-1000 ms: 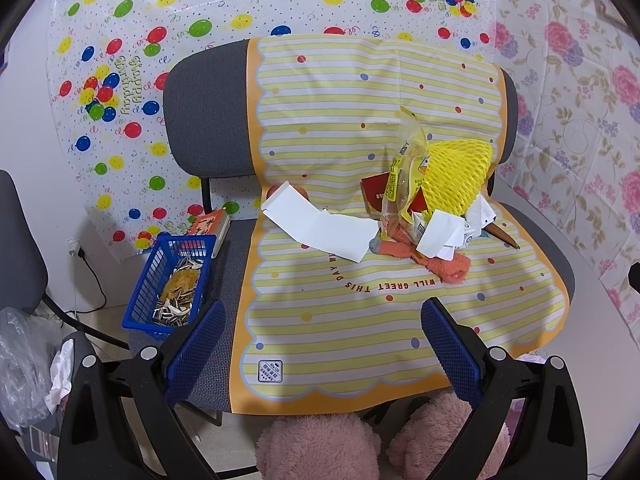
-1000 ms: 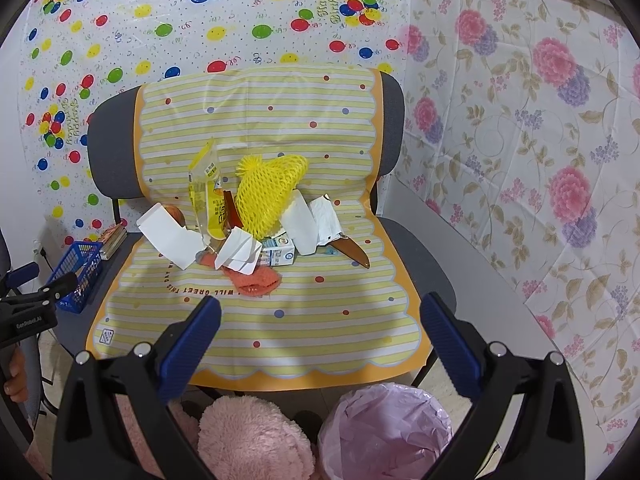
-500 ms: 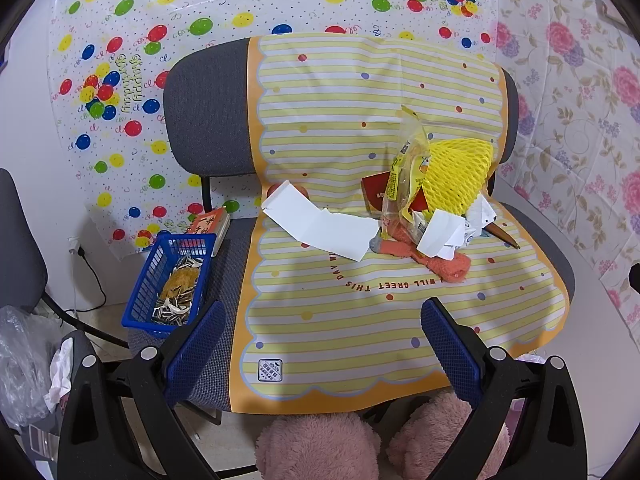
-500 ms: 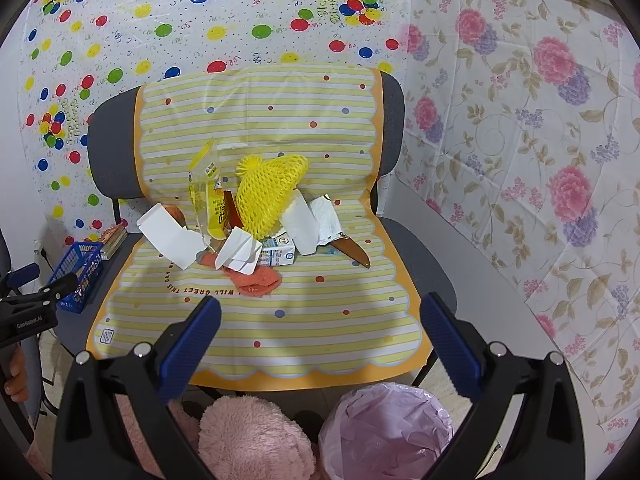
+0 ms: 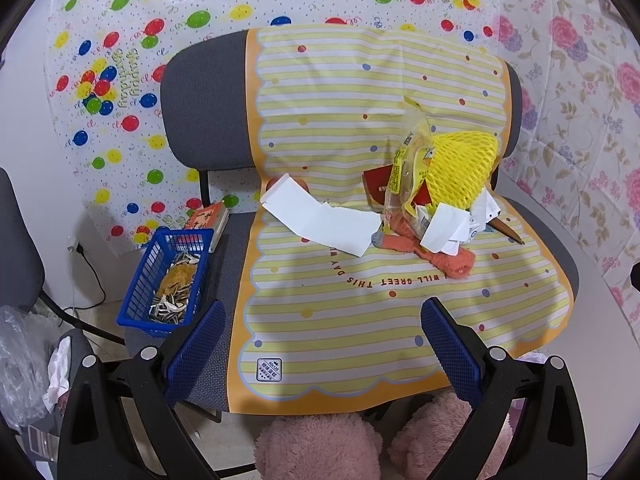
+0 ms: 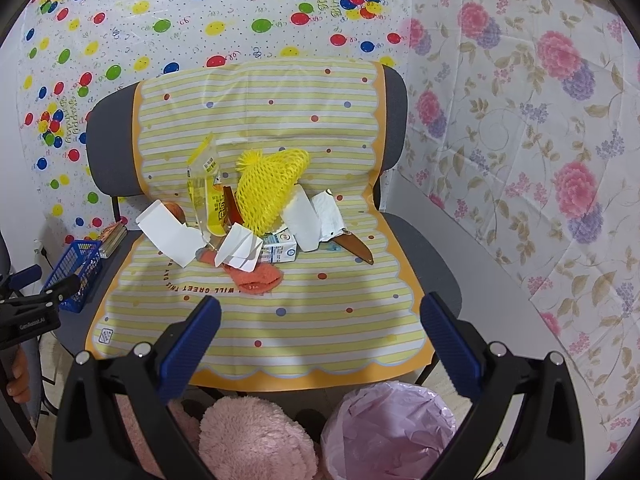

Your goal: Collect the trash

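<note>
A pile of trash lies on a yellow striped sheet (image 5: pixel 340 304) over a grey bench seat: a yellow foam net (image 6: pixel 270 188) (image 5: pixel 460 168), a yellow plastic wrapper (image 6: pixel 206 184), white paper pieces (image 6: pixel 168 232) (image 5: pixel 320 216), a small milk carton (image 6: pixel 280 248), an orange sock (image 6: pixel 256 276) and a brown knife (image 6: pixel 354 246). A bin with a pink liner (image 6: pixel 390 428) stands on the floor below the seat's front edge. My left gripper (image 5: pixel 322 316) and right gripper (image 6: pixel 320 314) are both open and empty, held in front of the seat, well short of the pile.
A blue basket (image 5: pixel 170 276) of seed shells sits at the seat's left end, with a book (image 5: pixel 206 218) behind it. Pink fluffy slippers (image 6: pixel 248 440) show below. A clear bag (image 5: pixel 20 360) of trash stands at the far left. Walls close in behind and right.
</note>
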Demonstrator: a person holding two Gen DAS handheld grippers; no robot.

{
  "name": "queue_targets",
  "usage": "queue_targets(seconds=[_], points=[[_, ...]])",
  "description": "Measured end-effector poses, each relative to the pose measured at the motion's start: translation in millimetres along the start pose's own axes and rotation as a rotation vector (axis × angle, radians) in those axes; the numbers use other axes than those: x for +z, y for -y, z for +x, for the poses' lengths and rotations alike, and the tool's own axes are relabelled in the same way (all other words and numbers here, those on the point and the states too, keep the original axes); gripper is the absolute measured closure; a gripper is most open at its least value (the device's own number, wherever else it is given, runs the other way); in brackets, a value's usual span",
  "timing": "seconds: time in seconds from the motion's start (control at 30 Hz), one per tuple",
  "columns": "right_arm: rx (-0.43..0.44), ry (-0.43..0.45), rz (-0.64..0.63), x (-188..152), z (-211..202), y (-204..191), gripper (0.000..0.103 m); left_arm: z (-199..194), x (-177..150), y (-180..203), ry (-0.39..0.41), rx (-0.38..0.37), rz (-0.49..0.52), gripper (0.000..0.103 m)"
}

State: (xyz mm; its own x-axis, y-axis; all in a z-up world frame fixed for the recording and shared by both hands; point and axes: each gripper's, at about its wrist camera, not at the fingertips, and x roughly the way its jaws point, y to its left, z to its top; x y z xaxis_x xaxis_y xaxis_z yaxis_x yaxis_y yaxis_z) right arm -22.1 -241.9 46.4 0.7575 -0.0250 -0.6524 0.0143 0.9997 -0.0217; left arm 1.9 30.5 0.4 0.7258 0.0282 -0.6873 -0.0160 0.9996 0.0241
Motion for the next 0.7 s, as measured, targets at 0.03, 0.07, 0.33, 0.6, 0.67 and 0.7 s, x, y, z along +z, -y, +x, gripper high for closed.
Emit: queue_targets(seconds=[0.03, 0.07, 0.33, 0.6, 0.67, 0.7], points=[[0.014, -0.002, 0.01, -0.8, 4.3, 1.5, 0.006, 3.3, 1.2, 0.2, -0.007, -0.002, -0.003, 0.006], [0.024, -0.003, 0.014, 0.7, 7.2, 2.4, 0.006, 6.3, 2.4, 0.1, -0.014, -0.006, -0.005, 0.006], [0.037, 0.049, -0.033, 10.0, 31.3, -0.9, 0.006, 39.6, 8.9, -6.3, -0.046, 0.013, -0.024, 0.006], [0.037, 0.019, 0.015, 25.2, 74.1, 6.9, 0.006, 74.5, 24.1, 2.0, -0.041, 0.051, 0.012, 0.006], [0.054, 0.005, 0.023, 27.7, 85.5, 9.3, 0.006, 87.8, 32.9, 8.0, -0.07, 0.016, 0.02, 0.006], [0.057, 0.001, 0.024, 29.0, 90.9, 10.0, 0.006, 92.2, 35.9, 10.9, -0.074, -0.001, 0.024, 0.006]])
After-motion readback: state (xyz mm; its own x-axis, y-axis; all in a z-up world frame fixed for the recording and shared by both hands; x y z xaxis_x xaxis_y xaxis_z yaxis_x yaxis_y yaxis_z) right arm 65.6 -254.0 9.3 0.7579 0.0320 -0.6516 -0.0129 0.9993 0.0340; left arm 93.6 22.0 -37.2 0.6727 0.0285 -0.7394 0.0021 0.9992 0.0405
